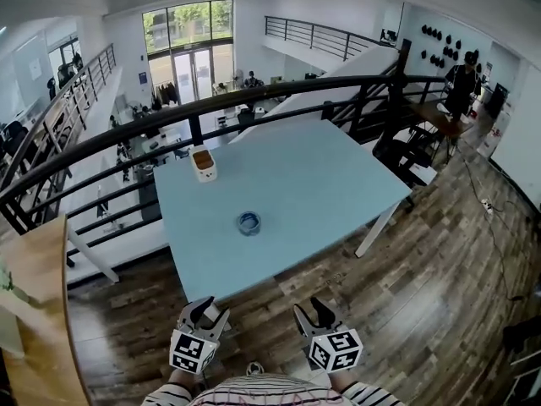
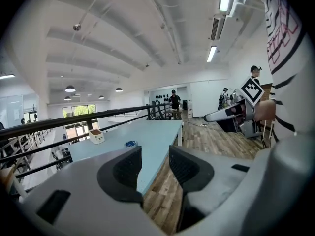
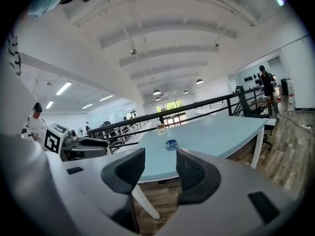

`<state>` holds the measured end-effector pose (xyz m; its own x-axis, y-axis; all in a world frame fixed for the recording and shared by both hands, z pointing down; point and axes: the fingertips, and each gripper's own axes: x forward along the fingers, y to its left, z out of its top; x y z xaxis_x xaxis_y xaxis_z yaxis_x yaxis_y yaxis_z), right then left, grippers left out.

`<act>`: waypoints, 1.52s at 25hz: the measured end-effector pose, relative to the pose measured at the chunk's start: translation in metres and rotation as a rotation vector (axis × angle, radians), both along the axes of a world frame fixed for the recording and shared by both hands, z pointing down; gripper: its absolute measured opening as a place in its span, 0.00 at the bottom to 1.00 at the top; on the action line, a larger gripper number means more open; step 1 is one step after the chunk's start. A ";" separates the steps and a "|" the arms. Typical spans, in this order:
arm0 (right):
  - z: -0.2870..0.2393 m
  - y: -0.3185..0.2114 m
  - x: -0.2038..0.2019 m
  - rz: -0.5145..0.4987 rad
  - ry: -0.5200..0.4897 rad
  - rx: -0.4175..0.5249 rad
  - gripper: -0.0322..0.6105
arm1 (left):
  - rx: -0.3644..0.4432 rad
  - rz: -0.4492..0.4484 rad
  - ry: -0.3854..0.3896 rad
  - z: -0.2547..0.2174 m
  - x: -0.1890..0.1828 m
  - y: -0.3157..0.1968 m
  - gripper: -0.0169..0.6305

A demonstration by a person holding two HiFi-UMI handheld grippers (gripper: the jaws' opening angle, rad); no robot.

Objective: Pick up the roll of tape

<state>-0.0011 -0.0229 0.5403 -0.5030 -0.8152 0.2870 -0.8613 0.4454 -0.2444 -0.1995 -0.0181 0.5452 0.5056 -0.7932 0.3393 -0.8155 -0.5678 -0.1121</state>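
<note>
The roll of tape (image 1: 248,222) is a small blue ring lying flat on the light blue table (image 1: 321,184), near the table's middle. It also shows far ahead in the left gripper view (image 2: 131,143) and the right gripper view (image 3: 171,144). My left gripper (image 1: 207,309) and right gripper (image 1: 313,311) hang side by side over the wood floor, short of the table's front edge and well away from the tape. Both stand open with nothing between the jaws, as the left gripper (image 2: 155,154) and right gripper (image 3: 161,156) show in their own views.
A small white box with a brown top (image 1: 203,163) stands on the table's far left part. A black railing (image 1: 194,112) runs behind the table, with a drop to a lower floor beyond. A wooden surface (image 1: 34,311) lies at my left. A person (image 1: 463,79) stands far right.
</note>
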 end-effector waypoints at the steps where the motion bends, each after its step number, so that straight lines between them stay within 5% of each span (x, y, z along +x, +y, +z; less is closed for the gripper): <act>1: 0.000 -0.005 -0.002 0.016 -0.003 0.001 0.35 | 0.004 0.014 -0.002 -0.001 -0.003 -0.008 0.26; 13: 0.012 -0.047 0.006 0.123 -0.006 -0.040 0.35 | -0.042 0.116 0.005 0.031 0.002 -0.076 0.26; 23: 0.021 -0.130 0.014 0.047 -0.004 -0.057 0.35 | -0.046 0.058 -0.015 0.035 0.010 -0.148 0.26; 38: 0.026 -0.249 0.033 -0.063 0.018 -0.077 0.35 | -0.057 0.091 -0.234 0.070 0.041 -0.274 0.26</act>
